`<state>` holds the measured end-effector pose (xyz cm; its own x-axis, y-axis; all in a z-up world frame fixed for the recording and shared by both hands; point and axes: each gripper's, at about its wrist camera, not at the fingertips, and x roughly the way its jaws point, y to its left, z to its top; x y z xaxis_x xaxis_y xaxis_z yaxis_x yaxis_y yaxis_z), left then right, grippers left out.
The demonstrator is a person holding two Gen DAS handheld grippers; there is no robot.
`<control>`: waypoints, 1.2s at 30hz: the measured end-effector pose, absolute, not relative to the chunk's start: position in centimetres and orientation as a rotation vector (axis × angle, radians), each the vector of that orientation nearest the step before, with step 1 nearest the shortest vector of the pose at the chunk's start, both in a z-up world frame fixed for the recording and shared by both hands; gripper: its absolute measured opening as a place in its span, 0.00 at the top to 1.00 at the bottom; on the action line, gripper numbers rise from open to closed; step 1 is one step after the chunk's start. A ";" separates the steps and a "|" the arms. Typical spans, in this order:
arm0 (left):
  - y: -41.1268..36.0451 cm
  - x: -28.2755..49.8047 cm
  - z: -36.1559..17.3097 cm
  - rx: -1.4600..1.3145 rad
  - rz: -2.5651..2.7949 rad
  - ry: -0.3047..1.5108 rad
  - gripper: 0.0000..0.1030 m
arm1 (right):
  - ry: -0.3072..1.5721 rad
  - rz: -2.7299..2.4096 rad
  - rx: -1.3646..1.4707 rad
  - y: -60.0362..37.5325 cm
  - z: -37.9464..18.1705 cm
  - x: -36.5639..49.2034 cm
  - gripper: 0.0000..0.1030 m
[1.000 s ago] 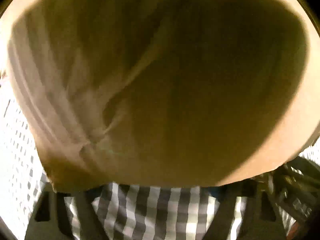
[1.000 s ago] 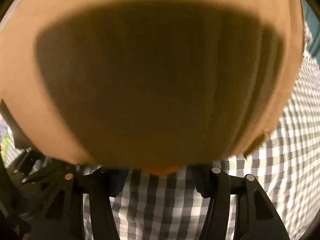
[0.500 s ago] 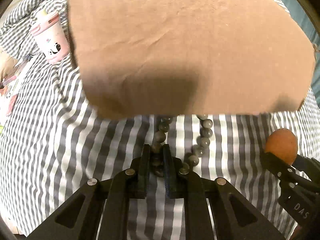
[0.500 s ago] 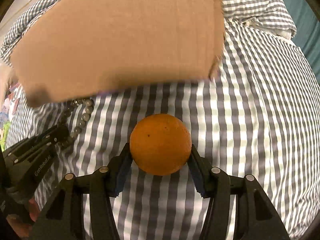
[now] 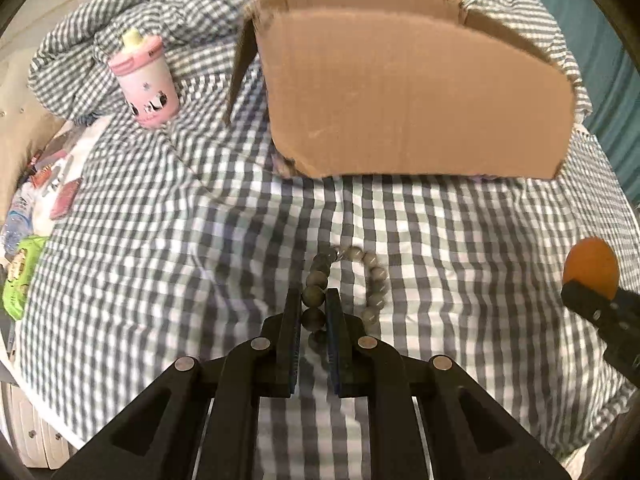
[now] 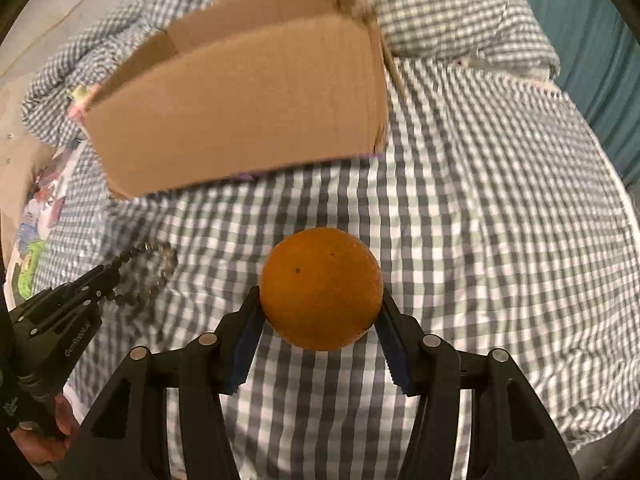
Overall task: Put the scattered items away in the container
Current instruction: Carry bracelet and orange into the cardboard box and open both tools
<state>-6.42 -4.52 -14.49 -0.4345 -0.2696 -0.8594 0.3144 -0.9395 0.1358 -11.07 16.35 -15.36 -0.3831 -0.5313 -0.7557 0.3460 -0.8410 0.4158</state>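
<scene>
In the left wrist view, the left hand-held gripper (image 5: pixel 314 310) is clenched on a string of grey-green beads, a bead bracelet (image 5: pixel 348 280), with two beads pinched between its fingers and the rest of the loop curving out ahead and to the right over the gingham-checked bed (image 5: pixel 160 240). A cardboard box (image 5: pixel 416 96) stands farther up the bed, well apart from the bracelet, its near wall facing the camera. A pink sippy cup (image 5: pixel 146 80) stands tilted on the rumpled cover to the left of the box. At the right edge, the orange (image 5: pixel 592 266) shows above the tip of the right hand-held gripper (image 5: pixel 600 304).

In the right wrist view, the right hand-held gripper (image 6: pixel 320 312) grasps the orange (image 6: pixel 320 288) between its blue-padded fingers (image 6: pixel 394 344), held over the bed (image 6: pixel 500 220). The cardboard box (image 6: pixel 240 112) lies ahead and to the left, apart from the fruit. At the left, the left hand-held gripper (image 6: pixel 108 278) holds the bead bracelet (image 6: pixel 156 268), whose loop looks blurred
</scene>
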 end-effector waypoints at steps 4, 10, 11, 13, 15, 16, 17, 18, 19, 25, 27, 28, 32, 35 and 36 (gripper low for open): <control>-5.0 -6.2 -12.2 1.380 -2.432 0.054 0.89 | -0.259 -2.261 1.255 13.1 -12.3 -10.4 0.48; -4.5 -6.1 -8.0 1.280 -2.482 -0.021 0.89 | -0.275 -2.279 1.219 13.2 -9.2 -9.8 0.48; -4.2 -6.1 -7.2 1.263 -2.496 -0.024 0.89 | -0.275 -2.282 1.205 13.3 -8.7 -9.7 0.48; -3.7 -6.1 -6.1 1.230 -2.514 -0.042 0.89 | -0.268 -2.282 1.181 13.0 -7.9 -9.5 0.48; -3.5 -6.3 -5.6 1.221 -2.522 -0.050 0.89 | -0.264 -2.278 1.170 12.7 -7.6 -9.4 0.48; -3.5 -6.4 -5.4 1.218 -2.523 -0.051 0.89 | -0.255 -2.277 1.173 12.5 -7.5 -9.5 0.48; -3.3 -6.4 -5.4 1.221 -2.527 -0.057 0.89 | -0.255 -2.278 1.179 12.5 -7.5 -9.5 0.48; -3.2 -6.5 -5.3 1.226 -2.526 -0.067 0.89 | -0.253 -2.277 1.192 12.4 -7.6 -9.5 0.48; -3.1 -6.5 -5.3 1.225 -2.514 -0.084 0.89 | -0.255 -2.271 1.200 12.3 -7.7 -9.7 0.48; -3.3 -6.8 -5.2 1.215 -2.515 -0.102 0.89 | -0.256 -2.256 1.224 11.8 -8.4 -10.4 0.48; -3.5 -7.1 -5.2 1.223 -2.518 -0.097 0.89 | -0.246 -2.252 1.224 11.6 -8.2 -10.8 0.48; -3.5 -7.4 -5.1 1.225 -2.518 -0.098 0.89 | -0.235 -2.253 1.221 11.4 -8.0 -11.1 0.48; -3.3 -8.8 -4.5 1.217 -2.536 -0.122 0.89 | -0.228 -2.256 1.171 11.3 -6.3 -12.4 0.48; -3.1 -10.6 -3.1 1.193 -2.561 -0.141 0.89 | -0.230 -2.264 1.117 11.1 -4.1 -13.9 0.48; -3.0 -11.3 -2.5 1.177 -2.569 -0.148 0.89 | -0.229 -2.276 1.098 11.1 -3.3 -14.5 0.48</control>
